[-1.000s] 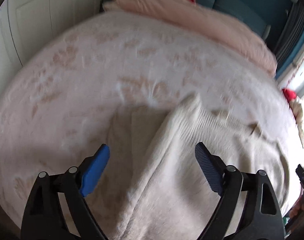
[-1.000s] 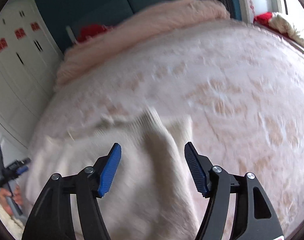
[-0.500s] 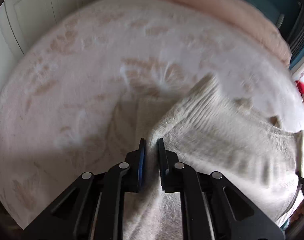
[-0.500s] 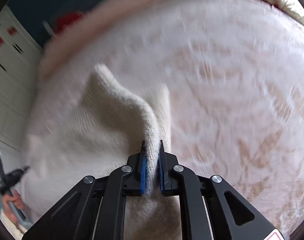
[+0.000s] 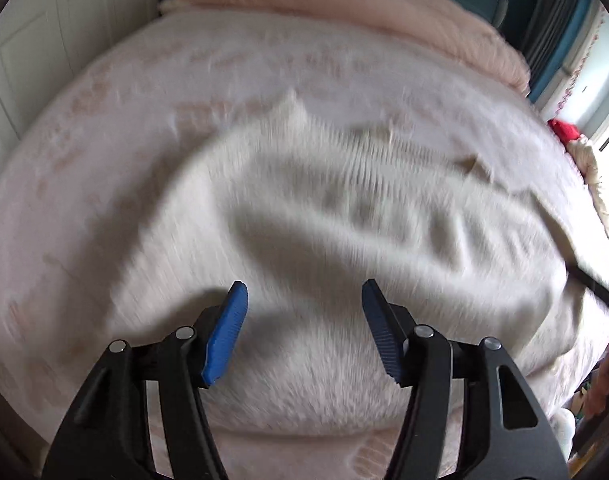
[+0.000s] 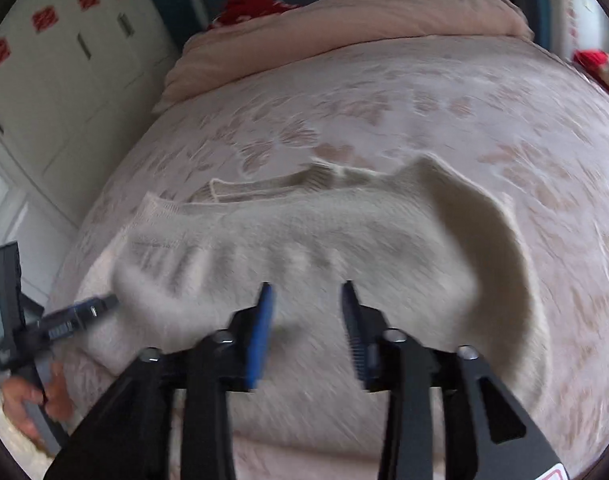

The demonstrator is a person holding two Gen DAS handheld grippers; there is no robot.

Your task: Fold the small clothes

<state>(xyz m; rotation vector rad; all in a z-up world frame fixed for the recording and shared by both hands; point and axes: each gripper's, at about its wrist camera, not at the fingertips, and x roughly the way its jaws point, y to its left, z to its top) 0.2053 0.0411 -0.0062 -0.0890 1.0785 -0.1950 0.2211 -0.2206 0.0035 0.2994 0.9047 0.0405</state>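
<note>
a cream knitted sweater (image 5: 344, 216) is lying on the pink bed cover (image 5: 104, 128), which has a faded leaf print on it. the sweater is stretching sideways across the bed, so its long way is running from left to right, and it is looking bunched up with a few soft bumps and folds. the left gripper (image 5: 304, 328) is sitting over the near edge of the sweater with its two blue fingers spread apart and nothing between them. the right gripper (image 6: 306, 328) is also let go, its blue fingers apart and empty, and it is sitting over the near edge of the same sweater (image 6: 324, 240). in the right wrist view the left gripper is showing at the left side, close to the left end of the sweater, held in a hand (image 6: 32, 400). so each claw is nearer to its own end of the sweater, and the sweater is lying just ahead of both claws, toward the far side of the bed. i think a fold is looking partly made, because the near part is lying doubled and lumpy, but the picture is blurry so i cannot tell how neat it is. a puffy pink quilt (image 6: 344, 28) is piled at the far end of the bed, well apart from the sweater.
</note>
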